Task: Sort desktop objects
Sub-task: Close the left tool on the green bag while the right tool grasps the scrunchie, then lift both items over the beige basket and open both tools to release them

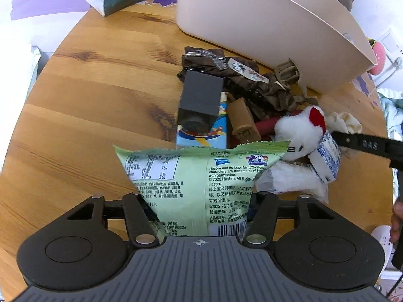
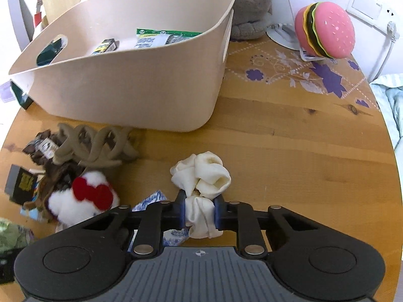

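Clamping a cream-white fabric scrunchie [image 2: 201, 176], the right gripper [image 2: 200, 212] has its blue-padded jaws fully closed on the lower folds of the cloth, while the upper loops bulge free above the fingers. The scrunchie rests on the round wooden table [image 2: 302, 151], in open space in front of the beige plastic storage bin [image 2: 131, 85]. That bin already contains a green-edged packet [image 2: 163, 36] and a small dark box [image 2: 105, 45].

The left gripper [image 1: 201, 201] straddles a pale green snack bag [image 1: 191, 176] printed with text and a barcode. The bag lies between the two fingers, but the frames do not show whether the pads press on it, so the grip cannot be confirmed.

Beyond the bag lies a cluster of unsorted items: a grey rectangular box [image 1: 200, 93] standing on a blue carton [image 1: 201, 133] with an aeroplane picture, a brown fabric scrunchie [image 1: 226, 75], a taupe plastic claw clip [image 1: 288, 71], a white plush toy [image 1: 299, 128] with a red bow, and a blue-and-white patterned small carton [image 1: 327, 158].

A pink hamburger-shaped toy [image 2: 325, 30] sits at the far right table edge, well apart from the bin.
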Tool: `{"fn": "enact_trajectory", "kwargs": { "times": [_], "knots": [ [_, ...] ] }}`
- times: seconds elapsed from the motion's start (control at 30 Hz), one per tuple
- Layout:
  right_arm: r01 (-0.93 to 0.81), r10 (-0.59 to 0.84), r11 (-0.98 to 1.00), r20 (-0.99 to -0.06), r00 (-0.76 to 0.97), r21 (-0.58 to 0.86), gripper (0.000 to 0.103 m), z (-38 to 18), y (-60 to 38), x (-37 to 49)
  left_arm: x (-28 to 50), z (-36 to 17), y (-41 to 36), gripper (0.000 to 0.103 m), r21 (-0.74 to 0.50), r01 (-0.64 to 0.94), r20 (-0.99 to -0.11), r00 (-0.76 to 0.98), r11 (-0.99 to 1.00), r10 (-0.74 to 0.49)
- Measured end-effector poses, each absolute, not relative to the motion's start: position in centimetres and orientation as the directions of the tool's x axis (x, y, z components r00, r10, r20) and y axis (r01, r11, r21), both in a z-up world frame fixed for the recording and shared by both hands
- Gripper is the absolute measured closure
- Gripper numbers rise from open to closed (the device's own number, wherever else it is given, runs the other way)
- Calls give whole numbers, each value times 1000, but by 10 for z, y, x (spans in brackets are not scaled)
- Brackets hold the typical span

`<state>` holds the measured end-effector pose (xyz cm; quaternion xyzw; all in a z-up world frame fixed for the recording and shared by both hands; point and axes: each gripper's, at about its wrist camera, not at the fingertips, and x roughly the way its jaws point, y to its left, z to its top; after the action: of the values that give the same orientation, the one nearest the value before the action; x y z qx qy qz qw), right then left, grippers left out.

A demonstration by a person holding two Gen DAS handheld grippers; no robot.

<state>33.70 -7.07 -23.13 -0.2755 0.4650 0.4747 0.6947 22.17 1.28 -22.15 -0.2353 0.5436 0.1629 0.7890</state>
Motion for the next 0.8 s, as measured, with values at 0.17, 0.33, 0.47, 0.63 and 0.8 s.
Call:
{"fn": "enact_trajectory", "kwargs": {
  "times": [0.17,0.33,0.47,0.63,0.8],
  "knots": [
    [-924,422,377,-899,115,59,85,-219,-83,326,214,-219,19,46,-189,-528,-930,367,828,22],
    [-932,447,357,-888,110,64,85,-204,-97,314,210,-206,19,47,-199,-518,-916,400,832,30],
    [-933,474,352,-874,109,75,85,-189,-107,310,207,-193,20,47,-210,-514,-903,429,832,37],
    [-939,512,335,-852,110,81,85,-167,-119,306,203,-173,23,47,-228,-520,-884,465,823,49],
    [-943,548,322,-828,115,82,85,-146,-123,305,205,-149,27,47,-246,-514,-855,515,822,66]
  ]
}}
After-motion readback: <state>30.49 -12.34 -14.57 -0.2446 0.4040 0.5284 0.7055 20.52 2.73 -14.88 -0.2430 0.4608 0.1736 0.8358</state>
